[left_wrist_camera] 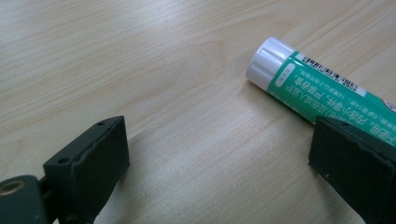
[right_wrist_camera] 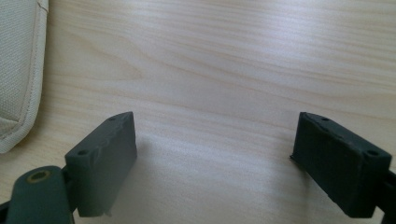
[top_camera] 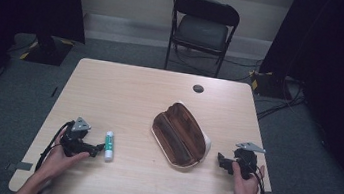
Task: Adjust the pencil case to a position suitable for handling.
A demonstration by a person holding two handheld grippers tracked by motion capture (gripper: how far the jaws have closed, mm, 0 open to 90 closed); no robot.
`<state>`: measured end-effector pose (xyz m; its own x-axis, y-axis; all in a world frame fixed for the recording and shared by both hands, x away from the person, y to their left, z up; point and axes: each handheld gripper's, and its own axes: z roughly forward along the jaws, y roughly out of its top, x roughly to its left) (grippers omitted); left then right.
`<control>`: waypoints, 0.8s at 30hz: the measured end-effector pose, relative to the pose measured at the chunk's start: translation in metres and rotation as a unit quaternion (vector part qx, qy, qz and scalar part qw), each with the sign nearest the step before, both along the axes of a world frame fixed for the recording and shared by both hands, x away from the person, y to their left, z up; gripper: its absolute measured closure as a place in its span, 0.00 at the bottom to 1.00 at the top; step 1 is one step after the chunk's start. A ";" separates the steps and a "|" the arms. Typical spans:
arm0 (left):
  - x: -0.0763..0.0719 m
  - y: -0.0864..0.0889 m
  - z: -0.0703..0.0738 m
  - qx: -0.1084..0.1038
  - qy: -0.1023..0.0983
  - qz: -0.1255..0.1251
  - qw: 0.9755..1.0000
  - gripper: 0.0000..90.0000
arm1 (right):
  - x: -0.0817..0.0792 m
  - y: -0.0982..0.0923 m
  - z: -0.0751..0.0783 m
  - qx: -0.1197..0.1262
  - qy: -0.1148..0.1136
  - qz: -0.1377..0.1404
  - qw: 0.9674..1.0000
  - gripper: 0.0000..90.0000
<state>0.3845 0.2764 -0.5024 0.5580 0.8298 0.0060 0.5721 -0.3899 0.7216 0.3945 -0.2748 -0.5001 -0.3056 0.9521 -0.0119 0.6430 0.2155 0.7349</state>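
Note:
A green glue stick (top_camera: 109, 145) with a white cap lies flat on the wooden table (top_camera: 125, 91), left of centre near the front. My left gripper (top_camera: 94, 148) rests on the table just left of it, jaws open. In the left gripper view the glue stick (left_wrist_camera: 322, 93) lies beyond the right jaw, apart from the gap, and my left gripper (left_wrist_camera: 224, 163) holds nothing. An open pencil case (top_camera: 180, 134), brown inside with a cream outer shell, lies at the middle. My right gripper (top_camera: 222, 162) sits to its right, open and empty (right_wrist_camera: 215, 158), with the case's cream fabric (right_wrist_camera: 18, 70) at the left edge.
A round dark hole (top_camera: 198, 88) sits near the table's far edge. A black folding chair (top_camera: 203, 28) stands behind the table. Cables run over the grey floor at the right (top_camera: 280, 103). Bare tabletop lies between the grippers and the far edge.

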 end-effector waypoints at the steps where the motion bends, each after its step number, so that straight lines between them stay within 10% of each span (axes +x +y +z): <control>1: 0.000 0.000 0.000 0.001 0.000 0.000 1.000 0.05 | 0.000 0.000 0.000 0.000 0.000 0.000 1.000 0.14; 9: -0.002 0.001 0.000 0.000 -0.001 0.000 1.000 0.05 | -0.001 -0.001 0.000 0.000 0.002 -0.018 1.000 0.14; 14: -0.005 0.005 0.000 0.000 0.000 0.001 1.000 0.05 | -0.009 0.000 0.008 0.034 0.023 0.027 0.999 0.17; 19: -0.006 0.006 0.000 -0.002 0.001 0.004 1.000 0.05 | -0.030 0.006 0.030 0.094 -0.006 0.065 0.993 0.27; 24: -0.006 0.009 0.000 -0.002 0.000 -0.004 1.000 0.06 | -0.049 0.025 0.055 0.101 -0.027 0.103 0.989 0.28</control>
